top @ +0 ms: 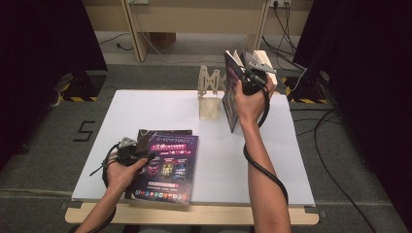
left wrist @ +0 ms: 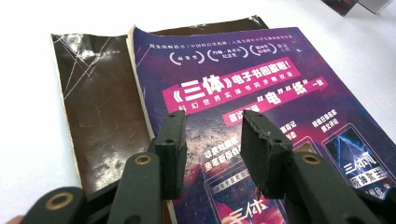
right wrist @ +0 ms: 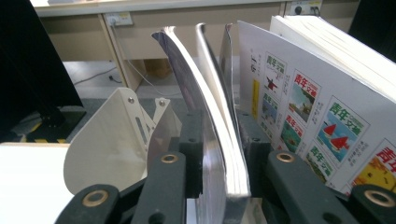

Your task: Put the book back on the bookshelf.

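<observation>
The right gripper [top: 251, 72], seen right of centre at the top of the high view, is closed loosely around an upright purple book [right wrist: 219, 154]; whether the pads press on the covers cannot be told. Just right of it a white magazine [right wrist: 322, 116] is stood, and a cream bookend [right wrist: 112, 140] is seen to its left. The left gripper [left wrist: 212, 149], at lower left, is held open above a purple magazine [left wrist: 261, 79] laid flat over a dark brown book [left wrist: 98, 98] on the white table [top: 272, 160].
</observation>
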Demonstrator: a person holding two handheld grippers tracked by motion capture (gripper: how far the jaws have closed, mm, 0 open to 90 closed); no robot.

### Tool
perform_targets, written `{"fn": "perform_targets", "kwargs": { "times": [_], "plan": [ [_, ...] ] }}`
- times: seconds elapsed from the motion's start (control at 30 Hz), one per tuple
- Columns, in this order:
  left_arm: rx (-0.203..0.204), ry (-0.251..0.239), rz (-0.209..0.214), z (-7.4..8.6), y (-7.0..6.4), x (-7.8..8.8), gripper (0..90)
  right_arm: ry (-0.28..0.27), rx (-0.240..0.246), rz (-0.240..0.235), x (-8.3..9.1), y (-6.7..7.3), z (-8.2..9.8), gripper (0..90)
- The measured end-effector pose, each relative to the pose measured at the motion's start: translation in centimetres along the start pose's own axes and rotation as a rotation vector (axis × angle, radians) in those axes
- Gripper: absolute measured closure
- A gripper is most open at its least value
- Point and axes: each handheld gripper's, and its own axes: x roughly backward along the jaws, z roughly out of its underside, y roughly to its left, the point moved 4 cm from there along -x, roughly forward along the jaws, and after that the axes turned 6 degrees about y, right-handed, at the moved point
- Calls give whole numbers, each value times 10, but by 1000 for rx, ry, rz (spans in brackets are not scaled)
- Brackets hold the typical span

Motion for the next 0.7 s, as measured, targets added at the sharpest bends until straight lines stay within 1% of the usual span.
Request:
{"fn": "perform_targets", "kwargs": {
  "times": [0.1, 0.13, 0.37, 0.4, 0.53, 0.57, 0.63, 0.7],
  "plan": [
    [1, -1, -1, 0, 0, 0, 600, 10, 3, -2, 0, 0, 0, 754],
    [0, -1, -1, 0, 0, 0, 600, 25, 10, -5, -2, -1, 0, 765],
    [-1, 2, -1, 0, 0, 0, 599, 49, 23, -3, -6, -1, 1, 811],
    [-2, 2, -2, 0, 0, 0, 599, 56, 28, 2, -8, 0, 1, 836],
    [-3, 2, -2, 0, 0, 0, 599, 45, 22, 1, -8, 0, 1, 844],
    [-2, 0, 0, 0, 0, 0, 599, 28, 30, -1, -9, -1, 1, 845],
    [-3, 0, -1, 0, 1, 0, 599, 5, 14, -11, -9, -2, 1, 846],
    [-2, -2, 0, 0, 1, 0, 600, -3, 13, -12, -10, -3, 1, 846]
  ]
}}
